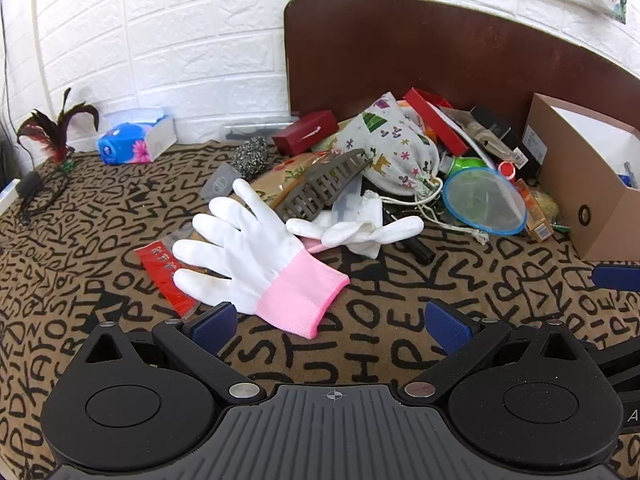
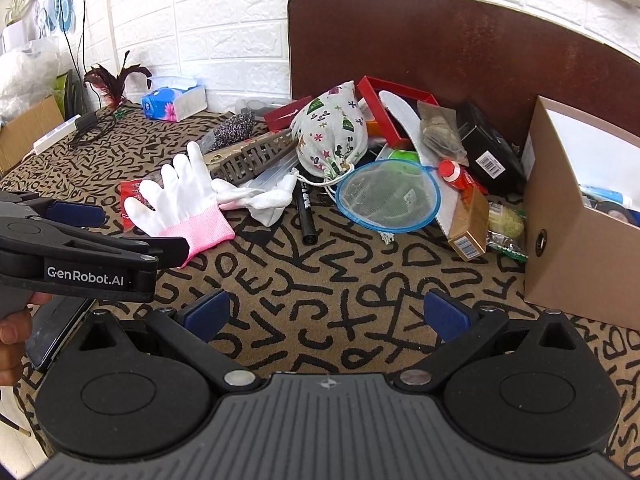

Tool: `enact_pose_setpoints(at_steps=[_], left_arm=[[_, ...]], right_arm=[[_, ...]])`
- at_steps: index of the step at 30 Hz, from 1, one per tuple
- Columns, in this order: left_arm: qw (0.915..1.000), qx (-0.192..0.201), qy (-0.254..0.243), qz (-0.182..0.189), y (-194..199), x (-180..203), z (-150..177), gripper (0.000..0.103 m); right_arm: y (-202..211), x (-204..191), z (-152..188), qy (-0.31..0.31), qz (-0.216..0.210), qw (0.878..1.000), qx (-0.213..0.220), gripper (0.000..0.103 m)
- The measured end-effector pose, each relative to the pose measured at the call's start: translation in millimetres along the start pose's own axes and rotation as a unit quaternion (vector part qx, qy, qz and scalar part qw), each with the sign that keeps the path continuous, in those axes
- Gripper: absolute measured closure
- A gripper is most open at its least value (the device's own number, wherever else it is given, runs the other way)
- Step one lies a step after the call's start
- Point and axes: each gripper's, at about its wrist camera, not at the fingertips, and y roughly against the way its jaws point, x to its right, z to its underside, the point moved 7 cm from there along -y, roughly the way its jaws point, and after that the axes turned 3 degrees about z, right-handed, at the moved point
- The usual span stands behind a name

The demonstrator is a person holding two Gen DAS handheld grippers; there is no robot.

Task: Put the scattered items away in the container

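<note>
A white glove with a pink cuff lies flat on the patterned cloth just beyond my open, empty left gripper; it also shows in the right wrist view. A second crumpled white glove lies behind it. The cardboard box stands at the right, open, with a few items inside. My right gripper is open and empty over bare cloth. The left gripper shows at the left of the right wrist view, beside the glove's cuff.
A pile lies between gloves and box: a printed drawstring pouch, a grey hair claw, a blue-rimmed mesh strainer, a black marker, red boxes, a steel scourer. A brown board stands behind. A tissue pack lies far left.
</note>
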Motion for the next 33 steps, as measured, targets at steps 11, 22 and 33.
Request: enact_pose_setpoints(at_steps=[11,22,33], left_arm=[[0.9993,-0.031,0.019,0.009,-33.1,-23.0,3.0,0.0],[0.9947,-0.062,0.078,0.026,-69.1,-58.0,-2.3,0.017],[0.9892,-0.086,0.115,0.028,-99.2,-84.3,-5.1,0.026]], right_arm=[[-39.6,-14.7,-7.7,0.032,-0.042,0.999,0.003,0.001],[-85.3,-29.1,-30.3,0.034,-0.077,0.996,0.015,0.01],[-123.2,-39.0,-50.4,0.037,-0.103,0.994,0.022,0.031]])
